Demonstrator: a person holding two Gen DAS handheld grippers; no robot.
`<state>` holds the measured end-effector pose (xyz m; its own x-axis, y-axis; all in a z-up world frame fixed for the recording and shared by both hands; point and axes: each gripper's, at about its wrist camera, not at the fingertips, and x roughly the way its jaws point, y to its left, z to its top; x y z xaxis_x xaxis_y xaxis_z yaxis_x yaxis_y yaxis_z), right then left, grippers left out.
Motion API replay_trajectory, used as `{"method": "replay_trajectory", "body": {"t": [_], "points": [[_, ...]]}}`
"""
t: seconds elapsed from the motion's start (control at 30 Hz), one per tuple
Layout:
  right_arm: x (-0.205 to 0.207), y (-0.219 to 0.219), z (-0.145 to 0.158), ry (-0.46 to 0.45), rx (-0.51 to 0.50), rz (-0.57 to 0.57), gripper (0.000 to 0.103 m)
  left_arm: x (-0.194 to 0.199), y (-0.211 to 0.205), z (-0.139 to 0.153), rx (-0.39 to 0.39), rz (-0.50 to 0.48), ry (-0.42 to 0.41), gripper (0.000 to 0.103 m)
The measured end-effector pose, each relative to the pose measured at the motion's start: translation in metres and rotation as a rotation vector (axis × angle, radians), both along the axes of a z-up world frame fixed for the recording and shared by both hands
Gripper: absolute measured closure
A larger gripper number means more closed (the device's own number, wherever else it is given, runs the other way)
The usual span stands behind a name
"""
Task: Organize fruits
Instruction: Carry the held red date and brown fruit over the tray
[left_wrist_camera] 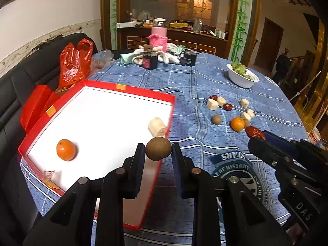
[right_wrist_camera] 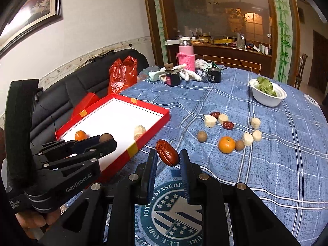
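Blue plaid tablecloth (left_wrist_camera: 184,86) carries the shallow red cardboard tray (left_wrist_camera: 114,88) to my left. My left gripper (left_wrist_camera: 157,149), clenched on the round brown fruit (left_wrist_camera: 158,148), hangs over the tray's near rim and is nearer to it; my right gripper (right_wrist_camera: 168,156) clamps the wrinkled red date (right_wrist_camera: 167,152), tilted and off to the tray's right.

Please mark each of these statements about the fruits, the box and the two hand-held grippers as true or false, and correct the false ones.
1. The left hand-held gripper holds a round brown fruit. True.
2. The right hand-held gripper is empty. False: it is shut on a red date.
3. The red box already holds an orange and a pale cut piece. True.
4. No orange is left on the blue tablecloth. False: one orange still lies there.
5. The white bowl holds oranges. False: it holds green leaves.
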<state>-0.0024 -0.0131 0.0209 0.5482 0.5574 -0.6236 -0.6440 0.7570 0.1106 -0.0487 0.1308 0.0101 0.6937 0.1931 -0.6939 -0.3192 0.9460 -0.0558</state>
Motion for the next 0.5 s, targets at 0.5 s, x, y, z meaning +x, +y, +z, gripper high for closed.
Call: {"method": "replay_trajectory", "body": {"t": [0.5], "points": [[-0.001,0.045,0.006,-0.014,-0.026,0.064,0.081,0.001,0.036,-0.006,-0.011,0.081,0.022,0.079]]}}
